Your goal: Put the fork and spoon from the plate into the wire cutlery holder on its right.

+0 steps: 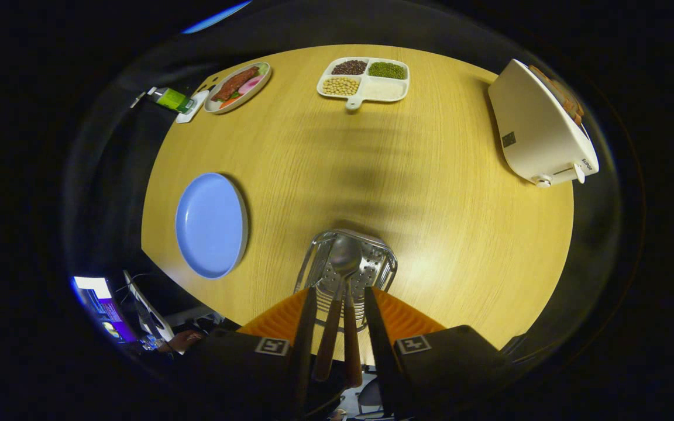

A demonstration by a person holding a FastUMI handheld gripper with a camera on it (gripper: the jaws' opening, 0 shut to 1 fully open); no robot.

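Observation:
I look straight down into the wire cutlery holder (388, 262), which stands on the wooden table to the right of the blue plate (211, 225). A spoon (346, 255) stands in the holder, bowl down. Two wooden handles, the left handle (326, 336) and the right handle (351, 342), rise out of it toward me; the fork's head is hidden. My gripper (340, 290) hangs right above the holder with both handles in the gap between its fingers (305, 327). The fingers stand apart and neither seems to press on a handle. Nothing lies on the blue plate.
Across the table are a divided white tray of beans (365, 79) and an oval plate of food (237, 86) with a green bottle (170, 98) beside it. A white toaster (539, 128) stands far right. The table's near edge runs just behind the holder.

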